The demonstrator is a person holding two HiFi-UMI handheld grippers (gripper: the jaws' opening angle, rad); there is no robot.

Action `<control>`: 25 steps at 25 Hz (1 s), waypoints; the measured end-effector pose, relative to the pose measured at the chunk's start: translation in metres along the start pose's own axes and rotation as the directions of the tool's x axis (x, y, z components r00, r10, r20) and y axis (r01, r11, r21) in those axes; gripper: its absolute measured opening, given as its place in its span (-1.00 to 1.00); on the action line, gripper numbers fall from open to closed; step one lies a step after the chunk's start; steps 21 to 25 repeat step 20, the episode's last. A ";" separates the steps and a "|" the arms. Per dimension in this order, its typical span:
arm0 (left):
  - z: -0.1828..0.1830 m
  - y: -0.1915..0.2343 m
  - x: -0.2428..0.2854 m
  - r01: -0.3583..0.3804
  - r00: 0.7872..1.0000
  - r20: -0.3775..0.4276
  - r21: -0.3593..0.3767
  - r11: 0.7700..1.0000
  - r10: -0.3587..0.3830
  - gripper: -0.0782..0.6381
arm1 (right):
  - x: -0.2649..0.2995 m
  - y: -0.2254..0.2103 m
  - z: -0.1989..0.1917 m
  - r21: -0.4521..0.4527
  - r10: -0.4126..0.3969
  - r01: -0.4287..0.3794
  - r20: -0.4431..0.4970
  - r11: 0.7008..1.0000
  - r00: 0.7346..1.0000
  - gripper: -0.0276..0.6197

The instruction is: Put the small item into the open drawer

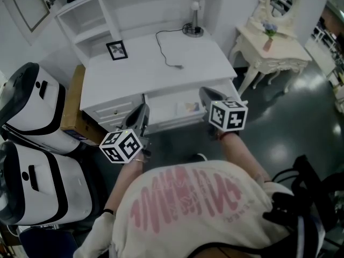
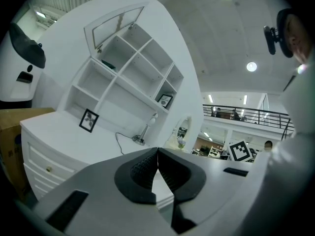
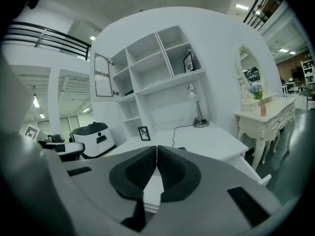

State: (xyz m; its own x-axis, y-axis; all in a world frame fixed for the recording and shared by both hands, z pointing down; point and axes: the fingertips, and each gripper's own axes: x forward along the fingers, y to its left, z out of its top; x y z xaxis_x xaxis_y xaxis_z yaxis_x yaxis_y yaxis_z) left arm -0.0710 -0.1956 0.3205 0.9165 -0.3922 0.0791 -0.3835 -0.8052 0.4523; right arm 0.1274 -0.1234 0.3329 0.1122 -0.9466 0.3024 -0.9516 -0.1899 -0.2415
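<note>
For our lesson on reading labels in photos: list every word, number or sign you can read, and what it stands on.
No text reads for certain.
The shirt: pink lettering, warped and blurred, unreadable.
The left marker cube and right marker cube: black square patterns, no letters.
The cardboard box: print too small to read.

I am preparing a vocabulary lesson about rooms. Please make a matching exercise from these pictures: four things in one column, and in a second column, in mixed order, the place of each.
Things
1. desk lamp
2. picture frame
3. open drawer
4. vase

Places
A. pulled out below the front edge of the white desk
B. on the cream dressing table
C. at the back right of the white desk
D. at the back left of the white desk

Pairs: 1-C, 2-D, 3-A, 4-B
</note>
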 end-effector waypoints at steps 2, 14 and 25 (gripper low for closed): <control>-0.001 -0.001 0.000 0.005 1.000 -0.004 0.005 1.000 -0.005 -0.70 | -0.001 0.000 0.001 -0.004 -0.008 0.008 0.002 1.000 1.000 -0.84; -0.010 -0.006 0.000 0.023 1.000 -0.017 -0.005 1.000 -0.023 -0.70 | -0.011 -0.003 -0.008 -0.007 -0.030 0.030 -0.014 1.000 0.999 -0.84; -0.010 -0.010 0.002 0.029 0.999 -0.018 0.000 1.000 -0.029 -0.70 | -0.015 -0.008 -0.006 -0.007 -0.041 0.041 -0.008 0.999 0.999 -0.84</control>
